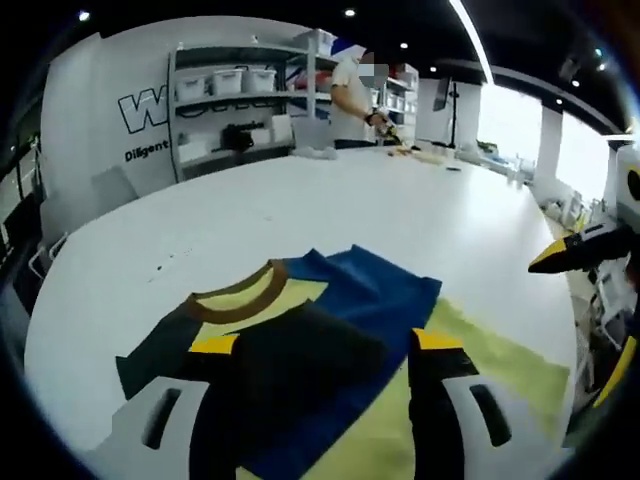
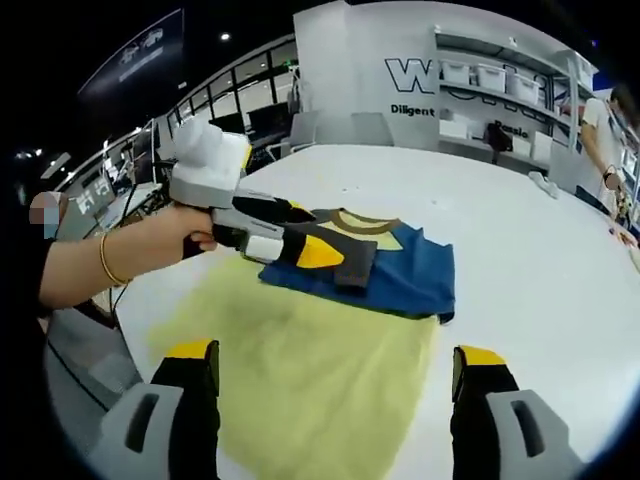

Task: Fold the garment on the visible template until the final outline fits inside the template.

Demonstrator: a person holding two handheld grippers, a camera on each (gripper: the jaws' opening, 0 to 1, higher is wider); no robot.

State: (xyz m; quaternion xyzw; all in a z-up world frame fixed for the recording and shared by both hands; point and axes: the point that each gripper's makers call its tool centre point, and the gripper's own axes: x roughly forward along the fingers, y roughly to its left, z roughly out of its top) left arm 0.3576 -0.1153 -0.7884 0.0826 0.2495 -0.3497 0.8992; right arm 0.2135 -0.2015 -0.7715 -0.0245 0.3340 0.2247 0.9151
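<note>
**Q:** How are your hands and tools posed?

**A:** My left hand (image 2: 165, 243), gold bangle on the wrist, reaches in from the left of the right gripper view and holds the grey-and-white left gripper (image 2: 335, 262) roughly level, its black, yellow-tipped jaws pointing right, over the garment. In the left gripper view its two jaws (image 1: 325, 345) rise from the bottom, spread apart, with dark cloth between and under them. Whether they touch the cloth I cannot tell. The right gripper (image 2: 335, 352) hangs low over the near end of the template, jaws wide apart and holding nothing. Its yellow tip (image 1: 560, 255) pokes in at the right edge of the left gripper view.

**Q:** Where is the garment, and how does it lie?

**A:** The partly folded dark blue and black T-shirt with a brown collar band and yellow inner neck (image 2: 385, 265) lies flat on the far end of the pale yellow rectangular cloth template (image 2: 310, 370), ahead of my right jaws. Its long axis runs across that view, left to right. The collar (image 1: 240, 295) sits on the far side, pointing away from the right gripper. From the left gripper the collar is ahead and left, with the blue panel running off ahead to the right. The black sleeve part lies nearest the left jaws.

**Q:** Surroundings?

**A:** A broad white table (image 1: 330, 205) carries it all. At its far end are white shelving with storage bins (image 1: 235, 90) and a person in a white shirt (image 1: 350, 100).
</note>
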